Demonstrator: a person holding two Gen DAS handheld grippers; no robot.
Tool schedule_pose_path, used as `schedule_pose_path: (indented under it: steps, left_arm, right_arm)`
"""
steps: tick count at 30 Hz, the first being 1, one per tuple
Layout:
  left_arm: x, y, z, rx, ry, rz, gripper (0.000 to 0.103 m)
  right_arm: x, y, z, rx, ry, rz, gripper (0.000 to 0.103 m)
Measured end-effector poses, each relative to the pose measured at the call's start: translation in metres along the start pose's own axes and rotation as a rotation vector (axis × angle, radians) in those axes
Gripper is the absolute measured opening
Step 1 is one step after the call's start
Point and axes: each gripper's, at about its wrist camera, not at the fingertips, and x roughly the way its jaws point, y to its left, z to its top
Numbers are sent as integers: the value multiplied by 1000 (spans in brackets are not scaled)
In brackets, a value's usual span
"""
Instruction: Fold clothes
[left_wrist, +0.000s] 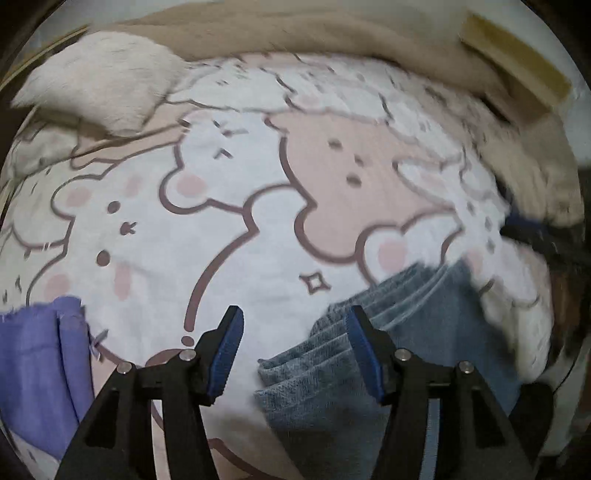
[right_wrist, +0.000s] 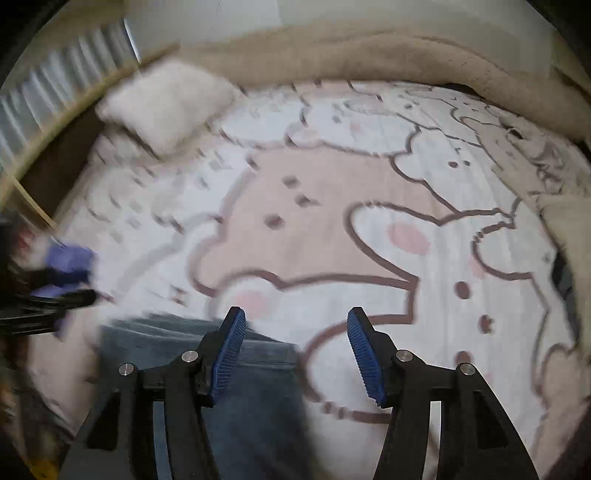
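Observation:
A folded grey-blue garment (left_wrist: 417, 343) lies on the cartoon-print bed sheet (left_wrist: 258, 229), under and right of my left gripper (left_wrist: 293, 350), which is open and empty just above its left edge. The same garment (right_wrist: 236, 387) shows low and left in the right wrist view, partly under the left finger of my right gripper (right_wrist: 295, 350), which is open and empty above the sheet (right_wrist: 369, 240). A purple garment (left_wrist: 40, 365) lies at the left edge; it shows blurred in the right wrist view (right_wrist: 70, 266) next to the other gripper's dark fingers (right_wrist: 55, 299).
A cream pillow (left_wrist: 99, 85) (right_wrist: 166, 103) lies at the far left of the bed. A tan blanket (left_wrist: 295, 33) (right_wrist: 369, 51) is bunched along the far side. A wooden headboard piece (left_wrist: 517, 77) stands at the back right. A slatted rail (right_wrist: 55, 81) runs along the left.

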Motion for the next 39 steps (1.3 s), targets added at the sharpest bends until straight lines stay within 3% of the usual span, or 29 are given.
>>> schedule_pose_path:
  steps: [3,8,12,17,22,24,29,32,34,36,39]
  left_arm:
    - [-18,-15,-25,-19,-29,-52,58]
    - [-11,-48,-86,-76,-37,-140,58]
    - [33,-62,-99,-131,-34,-116,58]
    - [67,-46,-87,-257,-114,-99,58]
    - [56,-51,-91,-228,-163,-73,58]
    - [39,-59,-113,-220,-188,-40,58]
    - [-6,-84,-178,-202,-254,55,58]
    - [-33,-99,-217,-191,-294,112,58]
    - [-31,-106,-235,-198,-307,147,58]
    - [-25,-111,-250,-208,-318,181,58]
    - [-2,-106,-256,-222,-267,203,59]
  right_arm:
    - [-20,13,-23,-9,-41,117,57]
    - [-28,46,-103,-55,-35,196,57]
    - [-26,71,-174,-76,-125,114,57]
    - [-8,58,-226,-44,-171,22,57]
    - [0,56,-236,-52,-195,-5,62]
    - [-1,59,-235,-50,-208,-13,63]
    - [-24,42,-227,58,-330,73,63]
    - [-22,35,-218,126,-328,120,63]
    - [-22,35,-220,149,-322,149,63]
    - [-23,41,-228,123,-313,124,63]
    - [-27,46,-239,67,-323,66,63]
